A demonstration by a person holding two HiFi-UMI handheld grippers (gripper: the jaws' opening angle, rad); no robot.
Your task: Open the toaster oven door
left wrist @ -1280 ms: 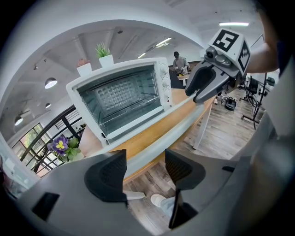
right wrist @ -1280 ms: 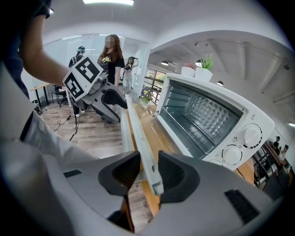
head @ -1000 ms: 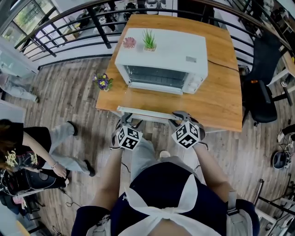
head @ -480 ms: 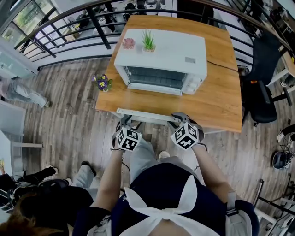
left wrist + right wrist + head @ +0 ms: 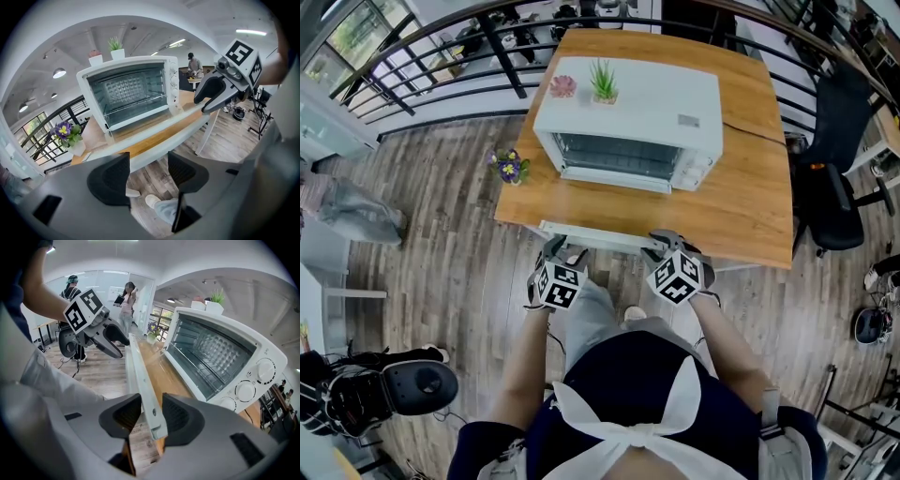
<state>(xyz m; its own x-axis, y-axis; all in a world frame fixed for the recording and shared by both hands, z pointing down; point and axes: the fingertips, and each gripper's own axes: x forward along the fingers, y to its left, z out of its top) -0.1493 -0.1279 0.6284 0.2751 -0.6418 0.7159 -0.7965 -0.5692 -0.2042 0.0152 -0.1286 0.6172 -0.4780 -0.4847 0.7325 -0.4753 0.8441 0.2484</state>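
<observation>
The white toaster oven (image 5: 628, 117) stands on the wooden table (image 5: 741, 206), its glass door folded down flat toward me. The door's white handle bar (image 5: 595, 234) lies along the table's near edge. My right gripper (image 5: 661, 242) is at the bar's right end. In the right gripper view the handle bar (image 5: 151, 404) runs between the jaws of the right gripper (image 5: 151, 416), which are opening, with a gap on the left side. My left gripper (image 5: 555, 248) is open at the bar's left end. In its own view the left gripper (image 5: 149, 171) holds nothing and the bar (image 5: 154, 138) passes just beyond its tips.
Two small potted plants (image 5: 602, 82) sit on top of the oven. A pot of purple flowers (image 5: 510, 167) stands at the table's left corner. A black office chair (image 5: 834, 178) is to the right, a dark railing (image 5: 441, 66) behind, and a person's legs (image 5: 347, 211) at far left.
Both grippers and the door's handle stay almost where they were. The person at the left has moved across the floor.
</observation>
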